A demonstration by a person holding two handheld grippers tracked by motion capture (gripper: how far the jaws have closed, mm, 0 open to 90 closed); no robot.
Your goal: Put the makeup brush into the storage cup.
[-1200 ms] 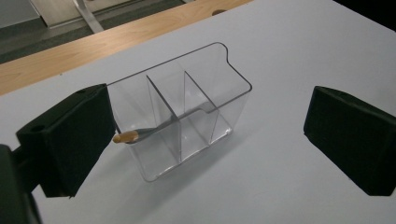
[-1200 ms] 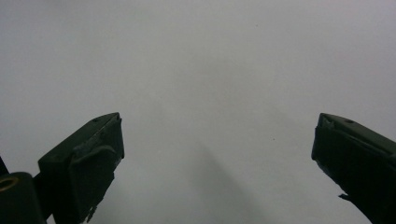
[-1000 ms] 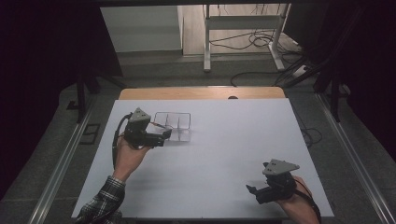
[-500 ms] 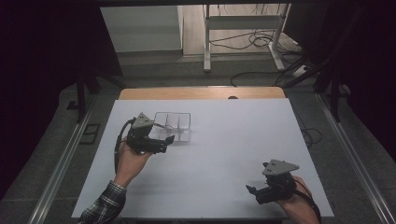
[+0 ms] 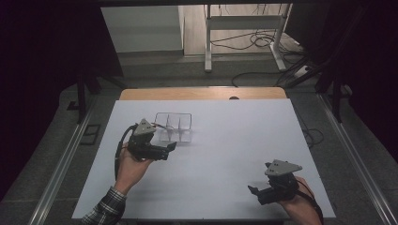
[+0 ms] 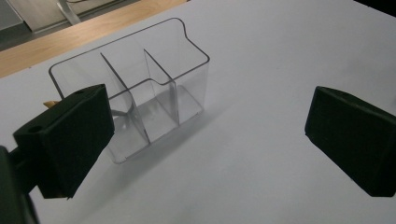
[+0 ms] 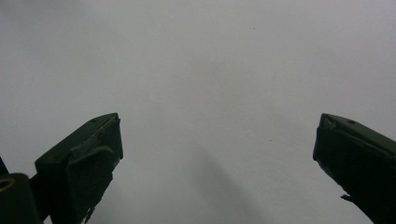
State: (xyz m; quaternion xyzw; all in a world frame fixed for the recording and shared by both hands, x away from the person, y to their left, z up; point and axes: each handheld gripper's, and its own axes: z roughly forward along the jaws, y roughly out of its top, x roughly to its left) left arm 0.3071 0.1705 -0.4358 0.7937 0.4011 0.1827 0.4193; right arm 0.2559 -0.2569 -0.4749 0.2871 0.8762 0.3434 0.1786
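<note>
A clear plastic organizer [image 5: 174, 126] with three compartments stands on the white table [image 5: 234, 140], left of middle. My left gripper [image 5: 170, 149] hovers just in front of it, on the near side, held by a hand in a plaid sleeve. In the left gripper view the organizer [image 6: 140, 88] sits ahead and to the left, partly behind the left jaw, and the left gripper [image 6: 210, 140] is open with nothing in it. A small tan tip [image 6: 49, 103] peeks out behind that jaw. My right gripper [image 5: 254, 193] rests near the table's front right; the right gripper [image 7: 217, 158] is open over bare white surface.
A strip of wooden tabletop [image 5: 202, 93] runs along the far edge. Beyond it are a metal stand [image 5: 244, 33] and cables [image 5: 253, 44] on the floor. Metal rails [image 5: 61, 164] flank the table on both sides.
My left gripper has drawn back from the organizer toward the near side and slightly right. The right gripper has stayed put.
</note>
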